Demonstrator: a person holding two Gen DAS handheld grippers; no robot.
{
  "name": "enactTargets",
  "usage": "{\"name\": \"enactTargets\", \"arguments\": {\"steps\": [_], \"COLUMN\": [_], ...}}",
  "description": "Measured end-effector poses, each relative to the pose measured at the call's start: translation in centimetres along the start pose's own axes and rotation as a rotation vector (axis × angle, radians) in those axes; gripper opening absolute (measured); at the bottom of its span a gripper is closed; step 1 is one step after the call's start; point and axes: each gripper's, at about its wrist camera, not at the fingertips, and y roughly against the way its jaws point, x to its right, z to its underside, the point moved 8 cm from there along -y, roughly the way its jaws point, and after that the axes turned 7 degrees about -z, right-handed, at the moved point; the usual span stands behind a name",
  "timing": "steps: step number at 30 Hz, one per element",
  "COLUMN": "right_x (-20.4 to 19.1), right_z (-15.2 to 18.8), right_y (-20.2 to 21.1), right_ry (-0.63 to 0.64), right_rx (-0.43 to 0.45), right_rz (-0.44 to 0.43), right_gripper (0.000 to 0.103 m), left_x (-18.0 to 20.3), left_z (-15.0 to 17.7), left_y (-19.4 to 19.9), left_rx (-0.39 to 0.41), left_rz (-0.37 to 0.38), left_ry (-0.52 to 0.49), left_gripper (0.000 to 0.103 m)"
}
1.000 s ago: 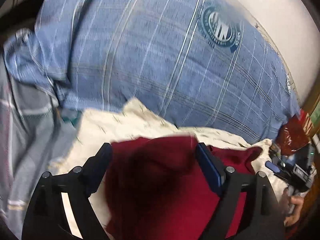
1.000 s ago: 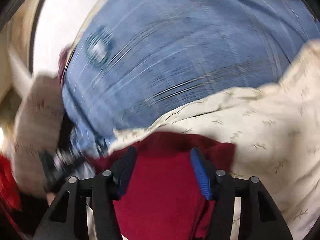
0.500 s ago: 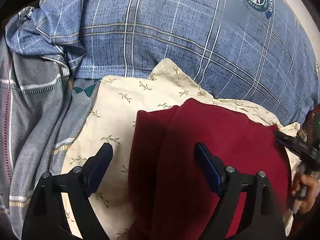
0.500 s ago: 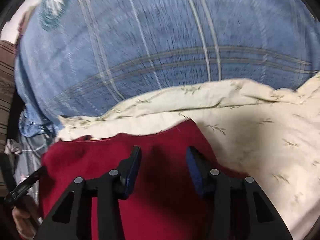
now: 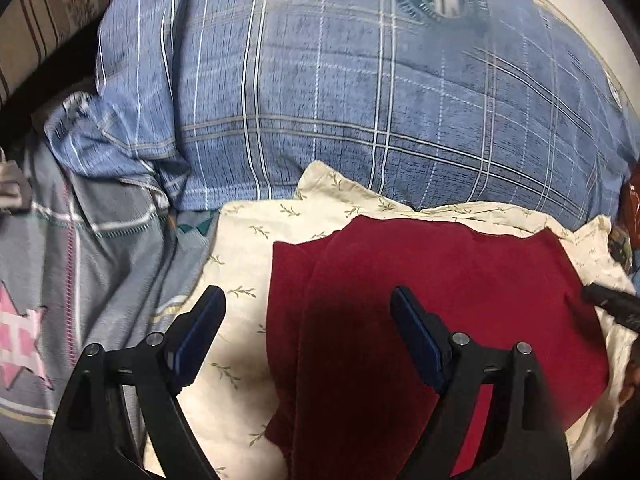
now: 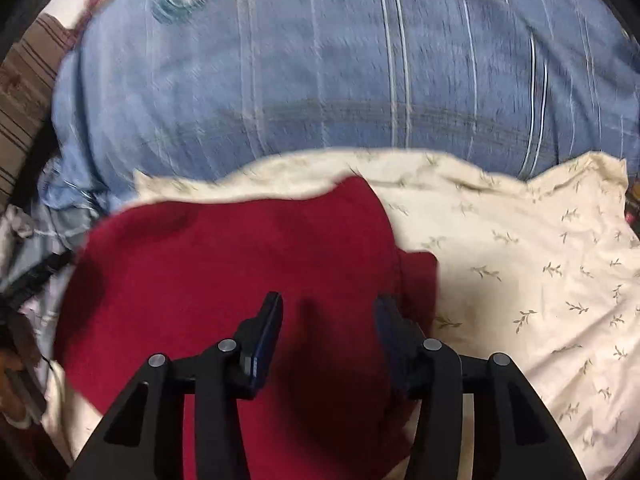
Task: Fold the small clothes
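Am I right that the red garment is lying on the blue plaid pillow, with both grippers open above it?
Not quite. The red garment lies on the cream leaf-print cloth, in front of the blue plaid pillow; the left wrist view shows it. The left gripper and right gripper are open above it.

I am working in a home bedroom, on a bed: a blue plaid pillow (image 5: 360, 100) is lying ahead of me, a grey patterned blanket (image 5: 80, 260) is spreading to its left, and a cream leaf-print pillowcase (image 6: 540, 260) is covering the near part.
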Motion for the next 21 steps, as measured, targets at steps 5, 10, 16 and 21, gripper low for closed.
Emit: {"name": "enactTargets", "arguments": {"steps": [5, 10, 16, 21], "right_x": [-1.7, 1.7, -1.4, -2.1], "right_z": [1.0, 2.3, 1.0, 2.1], "right_y": [0.2, -1.6, 1.2, -2.8], "right_ry": [0.063, -0.034, -0.003, -0.035], "right_rx": [-0.007, -0.043, 0.009, -0.111], "right_rz": [-0.002, 0.058, -0.005, 0.007], "right_gripper": [0.053, 0.042, 0.051, 0.059], "left_x": [0.0, -0.6, -2.0, -3.4], "left_z": [-0.2, 0.2, 2.5, 4.4], "left_y": [1.4, 3.1, 3.6, 2.5], "left_rx": [0.025, 0.02, -0.018, -0.072], "left_rz": [-0.01, -0.013, -0.027, 0.012], "left_ry": [-0.007, -0.005, 0.018, 0.096], "left_gripper": [0.085, 0.085, 0.085, 0.085]}}
